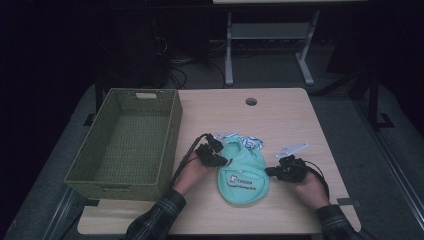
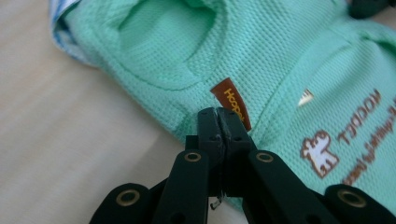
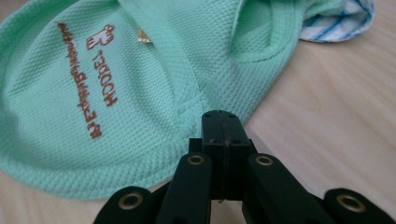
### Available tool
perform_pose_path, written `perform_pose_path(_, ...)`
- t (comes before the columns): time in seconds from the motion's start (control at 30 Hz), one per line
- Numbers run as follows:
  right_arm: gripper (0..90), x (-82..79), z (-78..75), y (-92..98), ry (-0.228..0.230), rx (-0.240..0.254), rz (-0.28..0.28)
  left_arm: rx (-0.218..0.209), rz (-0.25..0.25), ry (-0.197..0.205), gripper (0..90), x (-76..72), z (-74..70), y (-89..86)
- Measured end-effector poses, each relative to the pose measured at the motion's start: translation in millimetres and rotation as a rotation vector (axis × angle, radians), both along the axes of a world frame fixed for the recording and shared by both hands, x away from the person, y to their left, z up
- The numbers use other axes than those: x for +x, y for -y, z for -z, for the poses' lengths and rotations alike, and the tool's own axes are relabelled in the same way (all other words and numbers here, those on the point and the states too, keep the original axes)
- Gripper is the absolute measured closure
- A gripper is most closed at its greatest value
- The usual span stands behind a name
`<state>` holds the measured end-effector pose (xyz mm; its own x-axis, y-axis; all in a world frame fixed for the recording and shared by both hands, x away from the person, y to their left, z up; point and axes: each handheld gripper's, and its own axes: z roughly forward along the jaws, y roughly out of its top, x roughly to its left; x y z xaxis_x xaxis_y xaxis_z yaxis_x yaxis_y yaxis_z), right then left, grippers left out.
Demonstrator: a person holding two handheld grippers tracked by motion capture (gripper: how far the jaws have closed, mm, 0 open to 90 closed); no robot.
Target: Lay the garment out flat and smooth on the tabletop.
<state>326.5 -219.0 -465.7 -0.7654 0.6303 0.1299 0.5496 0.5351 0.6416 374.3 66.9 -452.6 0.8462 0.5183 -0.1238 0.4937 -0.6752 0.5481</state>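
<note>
A small mint-green garment (image 1: 242, 172) with a brown print lies flat on the wooden table (image 1: 285, 115), and a blue-striped white cloth (image 1: 247, 141) peeks out at its far end. My left gripper (image 1: 227, 161) is at its left edge, jaws shut. In the left gripper view the tips (image 2: 217, 112) rest at the hem of the garment (image 2: 280, 56) beside an orange label (image 2: 231, 100). My right gripper (image 1: 267, 171) is at the right edge, also shut. In the right gripper view its tips (image 3: 222, 114) meet the seam of the garment (image 3: 93, 70). I cannot tell whether either pinches fabric.
A green woven basket (image 1: 172, 130) stands empty on the table's left side, close to my left hand. A round cable hole (image 1: 251, 101) sits near the far edge. Beyond the table are a dark floor and a white desk frame (image 1: 229, 50).
</note>
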Motion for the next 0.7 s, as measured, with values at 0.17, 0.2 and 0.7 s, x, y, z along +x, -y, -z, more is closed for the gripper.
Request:
perform_pose_path(0.17,90.0,-8.2,0.0,3.4,0.001,0.016,-0.016,-0.008,0.025,0.011,88.8,-15.4,1.1,-1.0)
perform_pose_path(0.2,89.9,-7.7,-1.0,3.8,0.006,0.024,-0.011,-0.014,0.019,0.018,88.9,-16.9,1.7,-0.6)
perform_pose_path(0.7,81.4,74.6,-9.4,-7.0,0.017,0.157,0.107,-0.019,0.043,0.022,89.7,-15.1,2.6,-2.7)
